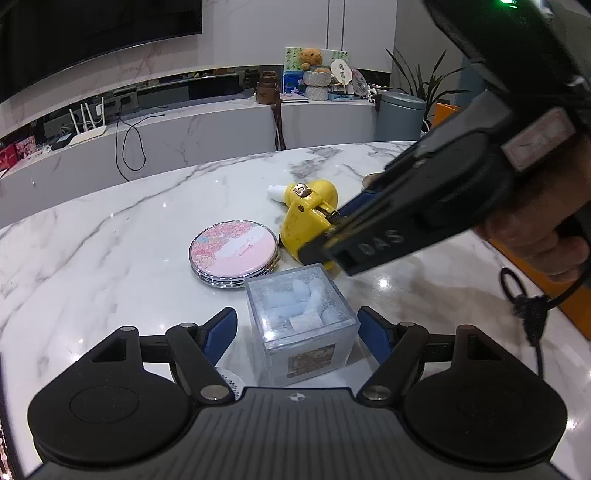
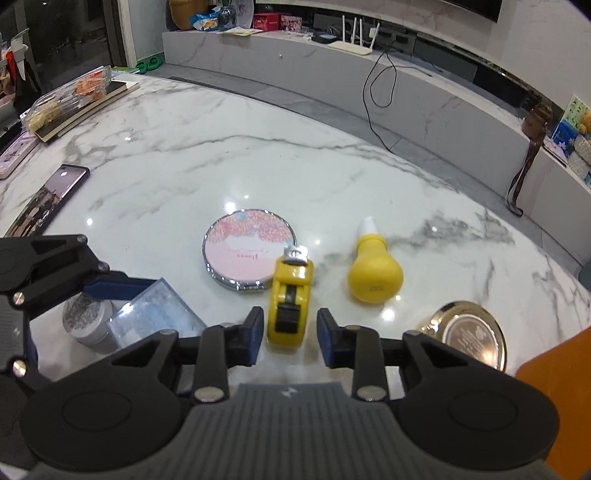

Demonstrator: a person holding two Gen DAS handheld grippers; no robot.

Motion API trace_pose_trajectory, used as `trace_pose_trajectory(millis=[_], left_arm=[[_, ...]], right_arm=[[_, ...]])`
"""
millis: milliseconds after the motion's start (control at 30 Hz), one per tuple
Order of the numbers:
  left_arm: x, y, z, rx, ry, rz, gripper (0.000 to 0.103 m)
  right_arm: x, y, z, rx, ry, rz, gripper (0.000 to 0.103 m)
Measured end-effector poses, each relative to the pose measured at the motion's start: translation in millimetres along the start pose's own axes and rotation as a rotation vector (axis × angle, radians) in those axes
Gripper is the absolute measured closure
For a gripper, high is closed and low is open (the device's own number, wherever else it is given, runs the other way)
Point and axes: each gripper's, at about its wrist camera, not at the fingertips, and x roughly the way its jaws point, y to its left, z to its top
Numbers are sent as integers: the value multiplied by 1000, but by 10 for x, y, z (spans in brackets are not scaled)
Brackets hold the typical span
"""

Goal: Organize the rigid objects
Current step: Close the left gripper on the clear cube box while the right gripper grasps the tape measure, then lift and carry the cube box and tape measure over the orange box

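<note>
Straddling glossy yellow tape measure (image 2: 290, 295)

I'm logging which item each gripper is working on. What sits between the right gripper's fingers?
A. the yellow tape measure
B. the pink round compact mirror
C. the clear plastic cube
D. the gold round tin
A: in the right wrist view the yellow tape measure lies between the right gripper pads, gaps showing either side.

A home living room, marble table (image 2: 258, 155), dark TV (image 1: 92, 33) above a long marble console (image 1: 221, 122), router (image 2: 352, 44), teddy bear (image 1: 312, 59) (beside a houseplant (image 1: 424, 81))
</note>
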Motion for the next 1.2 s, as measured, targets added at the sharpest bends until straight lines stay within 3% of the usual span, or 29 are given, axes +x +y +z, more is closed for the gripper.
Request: trace_pose_trajectory(millis=[100, 167, 500, 1200], left_arm=[[-1, -8, -4, 9, 1, -2, 25], [6, -17, -8, 18, 3, 7, 27], [7, 7, -1, 14, 11, 0, 40], [-315, -214, 118, 54, -44, -12, 46]], right_arm=[[40, 4, 38, 16, -15, -9, 72], [53, -13, 59, 36, -11, 0, 84], [46, -12, 63, 72, 7, -5, 84], [-526, -67, -25, 106, -52, -62, 84]])
